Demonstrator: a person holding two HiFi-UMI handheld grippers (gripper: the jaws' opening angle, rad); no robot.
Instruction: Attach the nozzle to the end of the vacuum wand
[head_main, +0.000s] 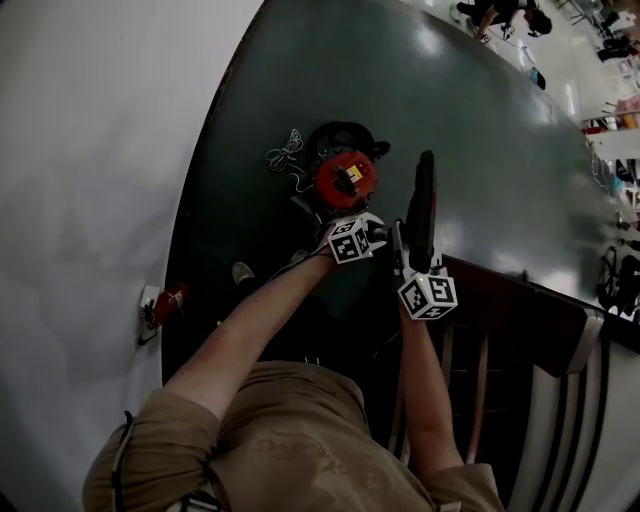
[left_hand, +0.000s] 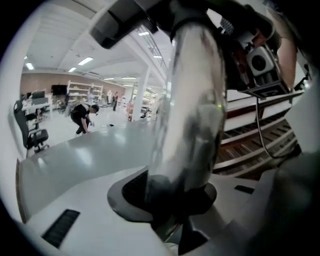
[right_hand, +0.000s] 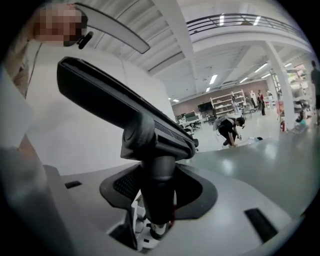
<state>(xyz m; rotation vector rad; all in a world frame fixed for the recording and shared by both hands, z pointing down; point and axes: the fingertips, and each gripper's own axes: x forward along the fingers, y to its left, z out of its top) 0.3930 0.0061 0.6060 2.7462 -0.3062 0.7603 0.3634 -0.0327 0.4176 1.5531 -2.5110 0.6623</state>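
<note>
Far left, low over the dark floor (head_main: 480, 130): red vacuum body (head_main: 345, 178), with a loose coil of cable beside it.

Next, left gripper (left_hand: 177, 210), jaws narrow and closed on the silvery tube of the vacuum wand (left_hand: 192, 100), held above the floor and not resting on it. Probably stiff, smooth and slippery metal, prone to rolling in the pads and dragged on by the body below. Best gripped near the free end, with enough bare tube left for the joint.

Just beside it to the right, right gripper (right_hand: 157, 200), jaws likewise narrow, clamped round the round neck of the black nozzle (right_hand: 130, 110), its long flat head sticking out past the jaws. Likely light, rigid plastic. Neck the sound place to hold, mouth left free.

Hard to make out: the wand's open end, lost behind the marker cube in the head view. Nozzle's mouth hidden down between the jaws. No telling yet whether the two parts touch.
</note>
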